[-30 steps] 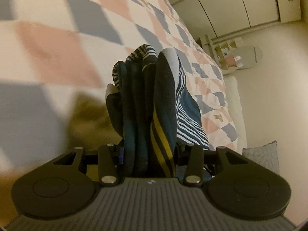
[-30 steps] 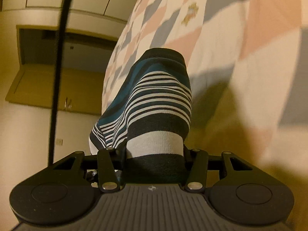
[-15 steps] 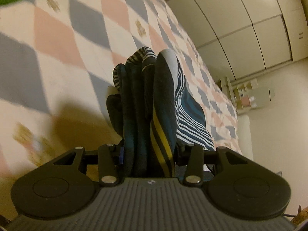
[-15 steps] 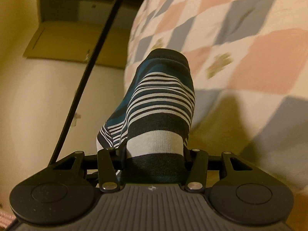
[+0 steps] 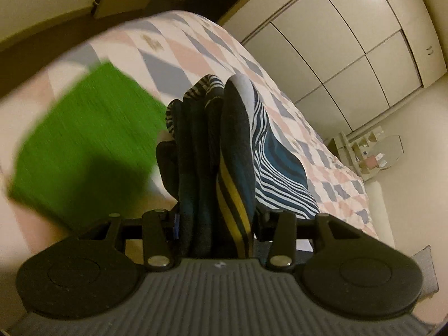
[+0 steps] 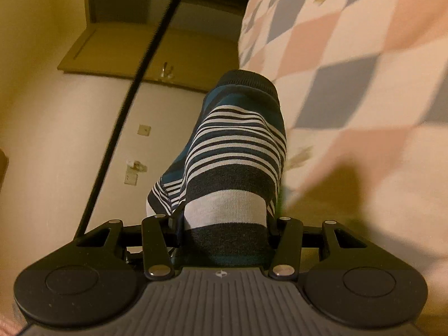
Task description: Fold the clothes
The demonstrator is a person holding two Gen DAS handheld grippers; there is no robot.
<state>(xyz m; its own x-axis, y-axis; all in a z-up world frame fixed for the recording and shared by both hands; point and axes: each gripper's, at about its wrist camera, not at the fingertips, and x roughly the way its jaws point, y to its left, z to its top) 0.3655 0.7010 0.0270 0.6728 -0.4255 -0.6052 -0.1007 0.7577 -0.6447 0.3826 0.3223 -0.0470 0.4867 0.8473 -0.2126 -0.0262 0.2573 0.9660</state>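
My left gripper (image 5: 215, 218) is shut on a bunched striped sock (image 5: 221, 151), teal, dark grey and white with yellow stripes. The cloth stands up between the fingers and hides them. My right gripper (image 6: 226, 224) is shut on the other end of the striped sock (image 6: 235, 151), whose dark cuff points away from me. Both hold it above a bed with a pink, grey and white diamond quilt (image 5: 196, 56). A folded green cloth (image 5: 84, 145) lies on the quilt to the left of the left gripper.
White wardrobe doors (image 5: 350, 33) and a small shelf unit (image 5: 366, 154) stand beyond the bed's right side. In the right wrist view a black cable (image 6: 131, 98) crosses in front of a wall and a wooden door (image 6: 156, 53); the quilt (image 6: 350, 70) fills the right.
Both grippers have swung with the sock still held. The green cloth has come into the left wrist view; the right wrist view now shows more wall and door, less quilt.
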